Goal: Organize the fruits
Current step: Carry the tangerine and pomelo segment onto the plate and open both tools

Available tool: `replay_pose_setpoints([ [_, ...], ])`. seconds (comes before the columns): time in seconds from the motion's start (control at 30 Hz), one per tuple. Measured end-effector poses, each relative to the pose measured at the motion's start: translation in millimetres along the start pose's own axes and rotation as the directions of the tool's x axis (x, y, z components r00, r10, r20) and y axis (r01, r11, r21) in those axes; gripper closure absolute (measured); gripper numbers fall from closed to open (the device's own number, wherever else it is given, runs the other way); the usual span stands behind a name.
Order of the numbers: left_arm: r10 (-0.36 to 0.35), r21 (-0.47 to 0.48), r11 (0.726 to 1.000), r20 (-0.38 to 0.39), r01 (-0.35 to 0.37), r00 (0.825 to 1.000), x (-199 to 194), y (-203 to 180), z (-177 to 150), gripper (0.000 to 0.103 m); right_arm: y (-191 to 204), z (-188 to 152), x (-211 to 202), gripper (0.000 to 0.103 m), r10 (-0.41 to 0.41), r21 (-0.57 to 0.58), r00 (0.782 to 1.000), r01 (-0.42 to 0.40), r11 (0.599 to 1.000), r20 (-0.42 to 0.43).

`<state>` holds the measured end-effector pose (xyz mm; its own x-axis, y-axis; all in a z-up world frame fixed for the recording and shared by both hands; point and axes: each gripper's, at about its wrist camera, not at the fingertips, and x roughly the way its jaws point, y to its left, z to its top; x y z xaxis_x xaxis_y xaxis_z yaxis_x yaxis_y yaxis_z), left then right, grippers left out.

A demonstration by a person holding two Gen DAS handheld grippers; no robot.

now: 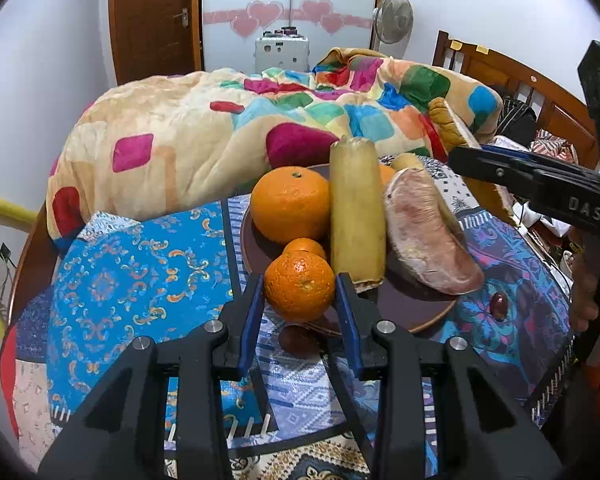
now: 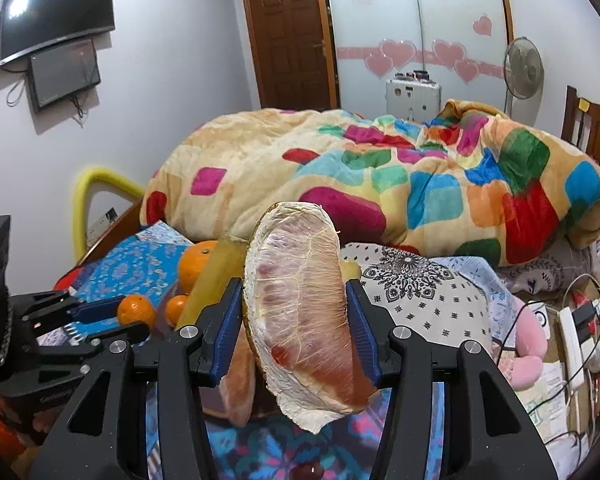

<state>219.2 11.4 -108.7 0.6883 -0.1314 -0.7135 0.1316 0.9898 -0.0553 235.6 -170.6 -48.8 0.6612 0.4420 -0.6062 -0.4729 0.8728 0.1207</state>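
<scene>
A brown plate [image 1: 412, 304] on the patterned cloth holds a large orange [image 1: 290, 204], a yellowish sugarcane piece [image 1: 356, 212], a pink pomelo wedge [image 1: 428, 240] and a small orange [image 1: 305, 246]. My left gripper [image 1: 300, 292] is shut on a mandarin [image 1: 300, 284] at the plate's near rim. My right gripper [image 2: 296, 320] is shut on another pomelo wedge [image 2: 304, 312] held above the plate's right side; its fingers [image 1: 500, 170] show in the left wrist view. A second wedge [image 2: 240, 384] lies below it.
A small dark red fruit [image 1: 499, 304] lies on the cloth right of the plate; another [image 1: 298, 340] sits under its near rim. A colourful quilt [image 1: 220, 132] is piled behind. Cables and a power strip [image 2: 576, 332] lie at the right.
</scene>
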Motion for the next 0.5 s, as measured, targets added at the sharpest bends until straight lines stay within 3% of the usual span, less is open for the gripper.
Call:
replay_pose_setpoints([
  [0.4, -0.024, 0.027, 0.999, -0.02, 0.024, 1.0, 12.5, -8.8, -0.8, 0.067, 12.7, -5.5, 32.4, 0.056, 0.022, 0.01, 0.995, -0.021, 1.0, -0.101],
  [0.5, -0.03, 0.028, 0.999, -0.028, 0.031, 0.999, 15.0, -9.7, -1.9, 0.067, 27.3, -8.6, 34.7, 0.056, -0.03, -0.057, 0.994, 0.024, 0.998, -0.101],
])
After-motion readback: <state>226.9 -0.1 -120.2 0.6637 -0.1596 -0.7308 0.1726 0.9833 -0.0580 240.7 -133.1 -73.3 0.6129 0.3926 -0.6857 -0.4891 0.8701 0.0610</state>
